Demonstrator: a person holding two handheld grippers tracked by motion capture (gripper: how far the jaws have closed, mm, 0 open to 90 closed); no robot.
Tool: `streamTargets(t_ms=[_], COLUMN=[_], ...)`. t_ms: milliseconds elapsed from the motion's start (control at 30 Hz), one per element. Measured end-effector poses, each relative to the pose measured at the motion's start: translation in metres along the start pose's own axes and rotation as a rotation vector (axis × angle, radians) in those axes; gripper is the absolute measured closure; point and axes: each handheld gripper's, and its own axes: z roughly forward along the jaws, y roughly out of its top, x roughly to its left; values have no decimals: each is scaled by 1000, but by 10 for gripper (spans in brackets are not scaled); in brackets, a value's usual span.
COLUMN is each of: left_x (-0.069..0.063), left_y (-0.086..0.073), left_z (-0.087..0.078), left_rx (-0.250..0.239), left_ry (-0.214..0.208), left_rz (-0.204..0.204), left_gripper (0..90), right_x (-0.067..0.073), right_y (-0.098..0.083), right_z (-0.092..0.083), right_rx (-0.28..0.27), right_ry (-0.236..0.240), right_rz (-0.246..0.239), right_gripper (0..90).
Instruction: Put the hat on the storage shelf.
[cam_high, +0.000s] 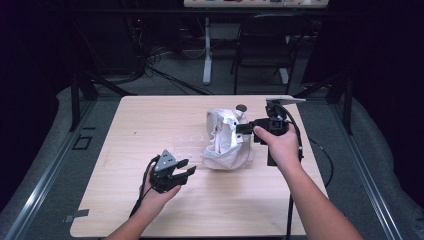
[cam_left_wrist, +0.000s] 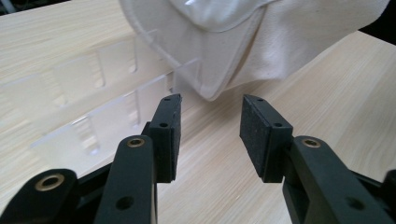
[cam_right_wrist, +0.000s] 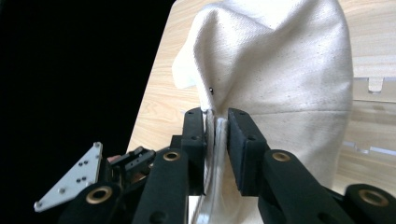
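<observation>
Black jaws with brass-ringed pivots; bare forearms, trailing black cables.

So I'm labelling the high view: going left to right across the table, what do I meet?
left gripper → clear plastic rack → white cloth bag → right gripper → the right hand holding it.

No readable text, labels or numbers anywhere.

Bag (cam_right_wrist: 280, 70): off-white woven cloth, matt, with a glossy clear plastic liner (cam_left_wrist: 224, 14). Rack (cam_left_wrist: 93, 93): clear, smooth acrylic. Table (cam_high: 150, 115): light wood-grain, smooth. Gripper pads (cam_left_wrist: 254, 135): black, matt, finely grained.
</observation>
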Motion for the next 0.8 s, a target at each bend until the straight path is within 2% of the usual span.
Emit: streamTargets(t_ms=[133,267,367,533,700,800], left_x=[7,16,21,30,34,38], left_y=[-4,-11,-15,-20,-25,-29], left_z=[-8,-15,-18,-23,-27,-29], left_rx=[-3,0,7,10,20,25], left_ry=[14,38,56,81,95,106], left_rz=[-7,-23,-33,-56,-58,-63], left_gripper=[573,560,546,534,525,521], right_x=[2,7,6,-4,-13,-20], right_y=[-3,-9,-12,-21,-27,-34], right_z=[-4,-12,-16,-24,-29,-34], right_rx=[-7,-20,-26,-41,-66,-99], right_ry=[11,-15,-33,-93,-116,-141], right_rz=[-13,-67,-83,-117,-124,-143], right_gripper=[728,708,701,678,662,644])
